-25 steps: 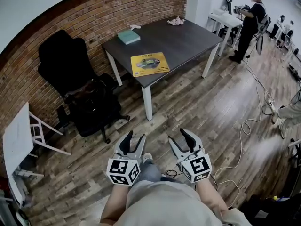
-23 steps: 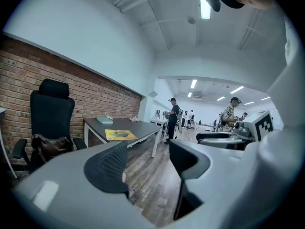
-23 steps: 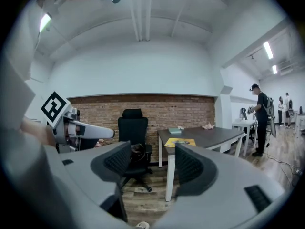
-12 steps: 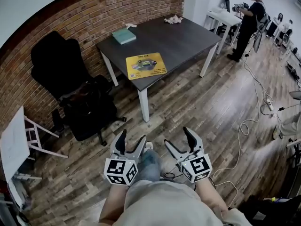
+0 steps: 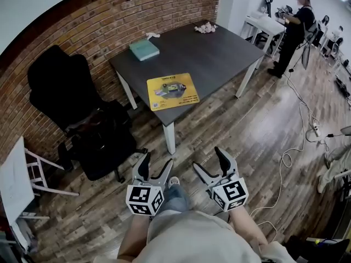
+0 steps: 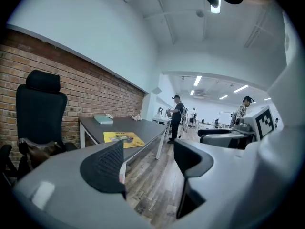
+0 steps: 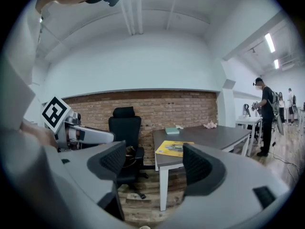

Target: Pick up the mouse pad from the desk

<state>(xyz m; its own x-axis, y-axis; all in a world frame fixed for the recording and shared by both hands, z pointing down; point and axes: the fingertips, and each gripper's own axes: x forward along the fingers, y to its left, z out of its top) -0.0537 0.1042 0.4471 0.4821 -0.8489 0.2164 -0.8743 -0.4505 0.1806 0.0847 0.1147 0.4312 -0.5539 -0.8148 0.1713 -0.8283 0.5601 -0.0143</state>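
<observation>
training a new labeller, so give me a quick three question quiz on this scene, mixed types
1. True or false: the yellow mouse pad lies at the corner of the desk nearest the person.
2. What is between the fingers of the left gripper? A) nothing B) the mouse pad C) a cup
3. Fill in: the right gripper hangs open, short of the desk, over the wooden ___.

Key: 1 true; 2 A; 3 floor.
</observation>
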